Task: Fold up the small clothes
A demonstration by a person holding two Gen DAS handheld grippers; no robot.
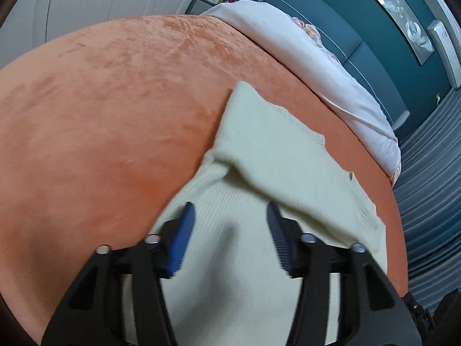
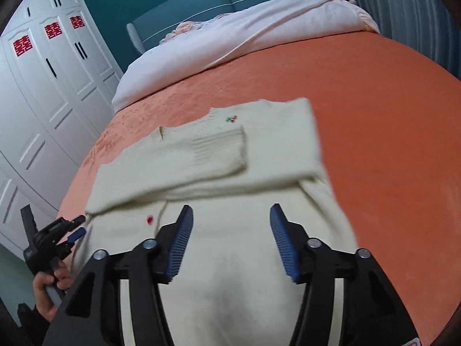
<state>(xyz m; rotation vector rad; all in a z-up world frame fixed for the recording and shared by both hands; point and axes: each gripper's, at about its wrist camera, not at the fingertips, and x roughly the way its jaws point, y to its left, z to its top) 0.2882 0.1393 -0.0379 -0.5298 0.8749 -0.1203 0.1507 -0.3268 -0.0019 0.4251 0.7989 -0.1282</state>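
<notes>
A cream knit sweater lies on the orange bedspread, with both sleeves folded across its chest and a small red and green emblem near the collar. It also shows in the left wrist view. My right gripper is open and empty, just above the sweater's lower body. My left gripper is open and empty over the ribbed lower part. The left gripper also shows at the sweater's left edge in the right wrist view, held by a hand.
A white duvet is bunched at the head of the bed by the blue headboard. White wardrobe doors stand left of the bed. Striped curtains hang past the bed's other side. Bare orange bedspread lies around the sweater.
</notes>
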